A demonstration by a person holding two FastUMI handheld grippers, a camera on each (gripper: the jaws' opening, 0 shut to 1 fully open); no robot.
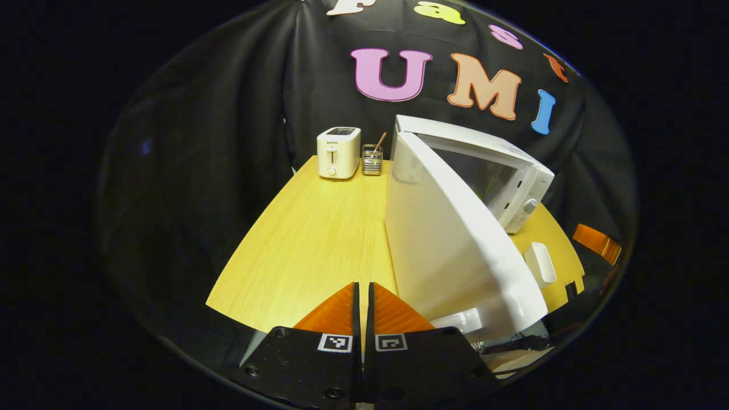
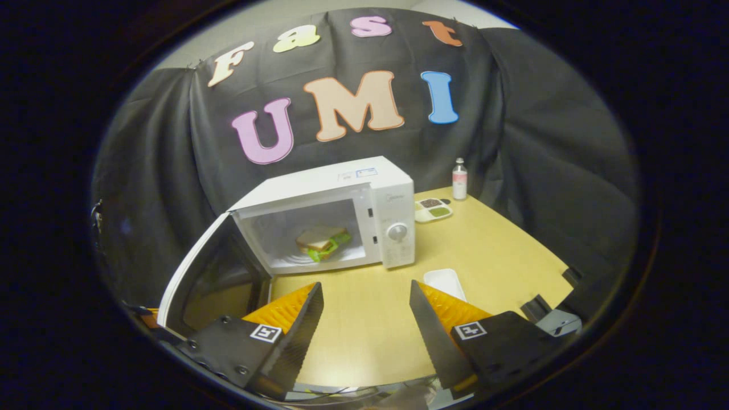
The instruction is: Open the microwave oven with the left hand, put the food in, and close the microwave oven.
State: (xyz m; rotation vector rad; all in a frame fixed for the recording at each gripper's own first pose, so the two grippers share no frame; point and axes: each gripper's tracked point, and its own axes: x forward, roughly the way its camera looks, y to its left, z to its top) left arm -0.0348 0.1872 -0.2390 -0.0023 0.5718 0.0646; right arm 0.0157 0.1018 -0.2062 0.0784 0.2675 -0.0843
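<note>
In the right gripper view the sandwich (image 2: 322, 241) is lying inside the microwave oven (image 2: 353, 199), whose door (image 2: 196, 273) is standing open toward eight o'clock. The right hand-held gripper (image 2: 364, 310) is hovering over the tabletop (image 2: 370, 324) with its fingers spread apart, gripping nothing. A white tray (image 2: 445, 282) is sitting at four o'clock of the oven, a sauce dish (image 2: 433, 209) and a bottle (image 2: 459, 179) at two o'clock. In the left gripper view the left hand-held gripper (image 1: 363, 299) is showing its fingers pressed together, empty, just beside the door's outer face (image 1: 450, 250). A toaster (image 1: 338, 152) and a utensil holder (image 1: 372, 160) are standing at twelve o'clock.
</note>
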